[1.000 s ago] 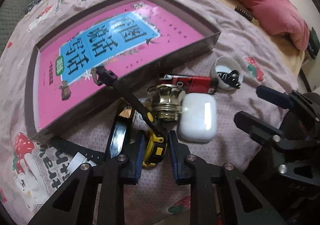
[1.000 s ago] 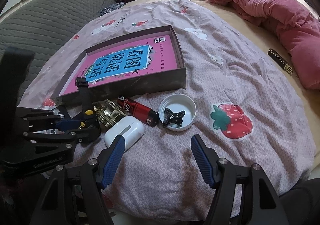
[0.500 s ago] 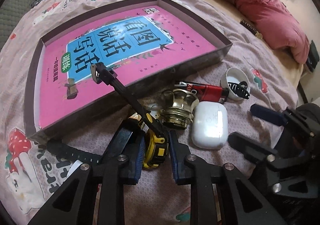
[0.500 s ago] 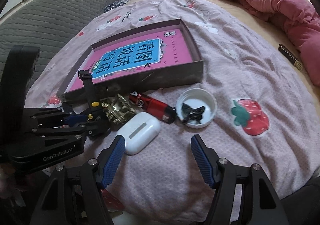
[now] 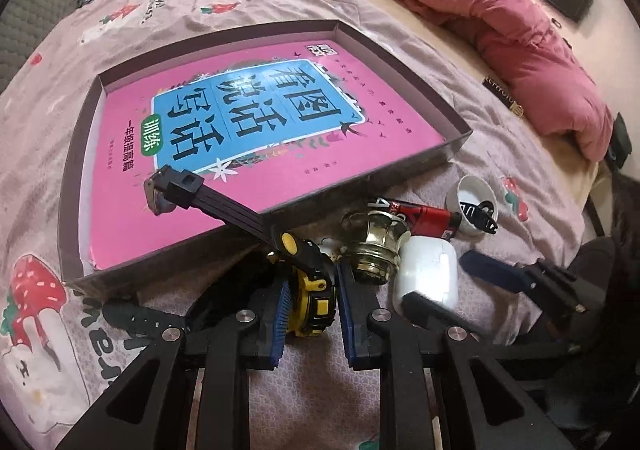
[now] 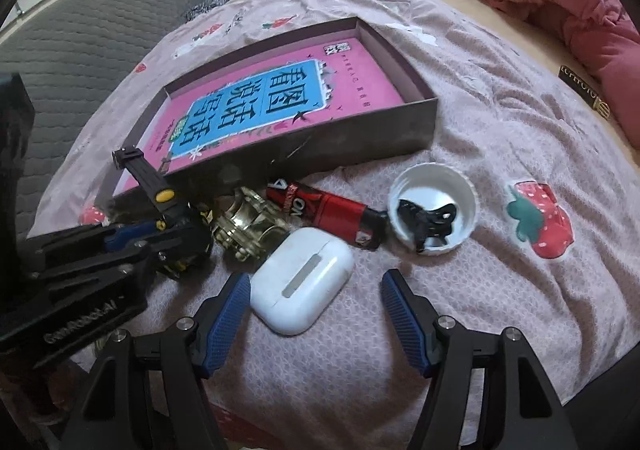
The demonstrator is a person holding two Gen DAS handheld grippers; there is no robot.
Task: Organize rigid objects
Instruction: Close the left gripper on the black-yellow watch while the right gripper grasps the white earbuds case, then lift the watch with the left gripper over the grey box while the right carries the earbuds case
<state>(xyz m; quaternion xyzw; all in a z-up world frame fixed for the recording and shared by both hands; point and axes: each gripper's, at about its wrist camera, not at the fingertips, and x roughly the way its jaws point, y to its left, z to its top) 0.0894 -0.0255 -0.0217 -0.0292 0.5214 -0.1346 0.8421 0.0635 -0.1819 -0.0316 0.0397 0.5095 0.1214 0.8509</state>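
Left tongs are clamped tight on a yellow-and-black scraper, its long black handle sticking up over the near wall of the box. The box sits on the bed with a pink book lying flat inside. Just right of the scraper there's a brass knob, then a red lighter, with a white earbud case in front of both. Right tongs are wide open with nothing gripped, the case sitting just ahead between the fingertips. Furthest right, a white cap holds a black clip.
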